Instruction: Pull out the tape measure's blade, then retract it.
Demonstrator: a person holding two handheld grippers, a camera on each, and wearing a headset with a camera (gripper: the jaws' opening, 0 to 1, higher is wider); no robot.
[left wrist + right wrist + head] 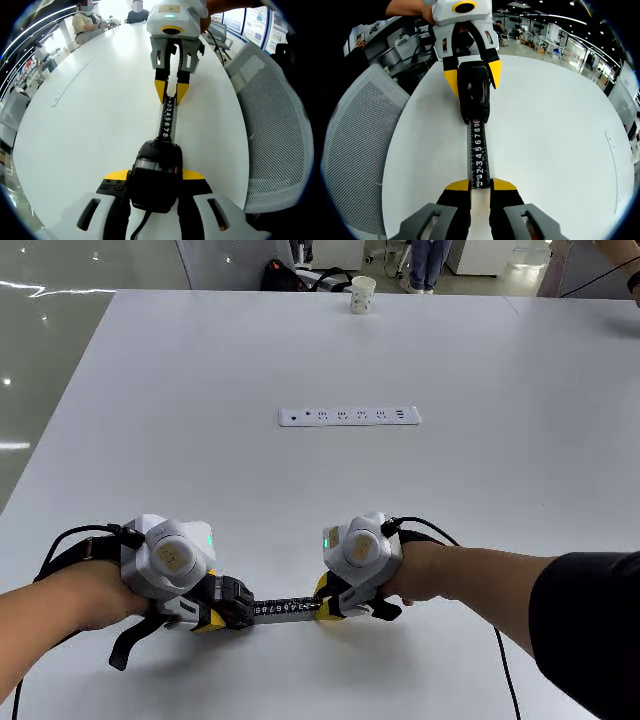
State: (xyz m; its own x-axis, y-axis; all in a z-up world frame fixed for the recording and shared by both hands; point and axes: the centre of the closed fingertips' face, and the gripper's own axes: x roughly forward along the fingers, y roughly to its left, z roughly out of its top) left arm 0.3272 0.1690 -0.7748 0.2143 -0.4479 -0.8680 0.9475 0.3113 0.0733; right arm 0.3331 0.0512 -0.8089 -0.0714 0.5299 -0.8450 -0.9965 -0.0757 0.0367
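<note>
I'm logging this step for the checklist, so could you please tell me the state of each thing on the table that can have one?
tape measure case: clamped on both sides.
blade: pulled out a short way, numbers up, not retracted.
left gripper: shut on the tape measure case.
right gripper: shut on the blade's tip.
power strip: nothing plugged in.
paper cup: upright.

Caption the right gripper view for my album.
Right gripper pinches the blade; left gripper clamps the tape measure case.
</note>
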